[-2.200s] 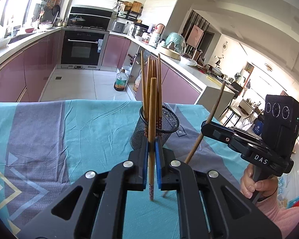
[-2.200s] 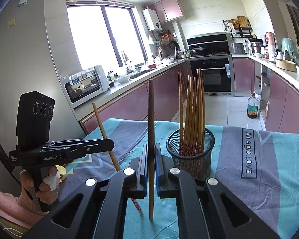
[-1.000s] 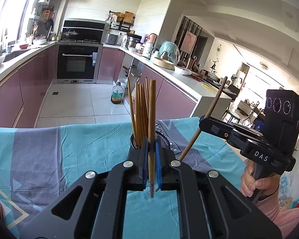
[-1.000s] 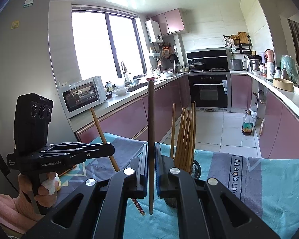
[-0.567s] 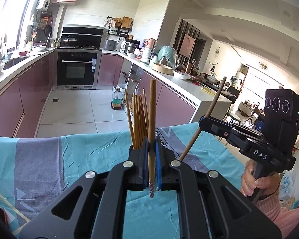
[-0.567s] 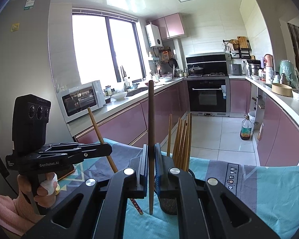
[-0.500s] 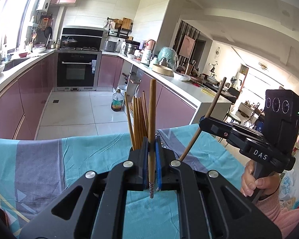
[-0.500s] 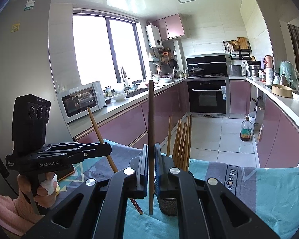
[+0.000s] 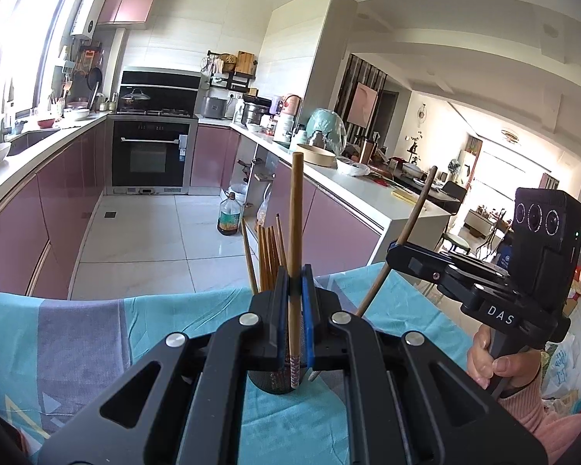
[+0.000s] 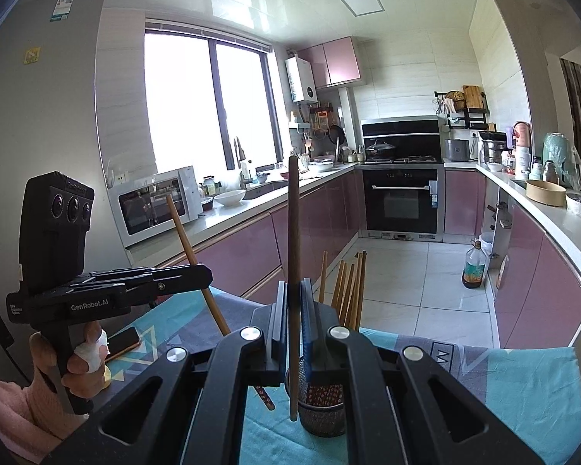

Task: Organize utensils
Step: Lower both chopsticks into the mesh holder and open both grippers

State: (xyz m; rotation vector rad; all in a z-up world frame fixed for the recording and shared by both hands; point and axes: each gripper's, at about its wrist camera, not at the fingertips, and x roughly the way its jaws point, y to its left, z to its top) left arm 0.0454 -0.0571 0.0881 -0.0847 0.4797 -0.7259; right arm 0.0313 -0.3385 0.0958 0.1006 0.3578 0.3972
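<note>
A: Since both cameras have climbed over the past two seconds, what fills the frames now?

B: Mostly kitchen. The turquoise and grey tablecloth [image 9: 97, 333] has sunk to the lower third of the left wrist view, where earlier it took up the whole bottom half. The mesh holder [image 10: 321, 407] has dropped too: it sat clear above the fingers, centre frame, and now it is low centre, half hidden behind them.

A: So the grippers rose?

B: That is my reading, and they closed in over the holder as they did. In the right wrist view its rim shows just under the fingers, with the bundle of chopsticks [image 10: 348, 290] already stored poking up right of centre.

A: And the grippers themselves?

B: The left gripper [image 9: 295, 310] has its blue pads pressed onto one upright chopstick [image 9: 295, 232], whose patterned tip hangs at low centre, in front of the holder. The right gripper [image 10: 293, 321] pinches the second chopstick [image 10: 293, 255] the same way, its plain lower end beside the holder's near wall. Neither grip has changed.

A: What does that mean for the tidying?

B: I judge both sticks are lined up above the opening, ready to lower. Whether each tip is truly over the rim or just in front of it, I cannot tell from these angles.
</note>
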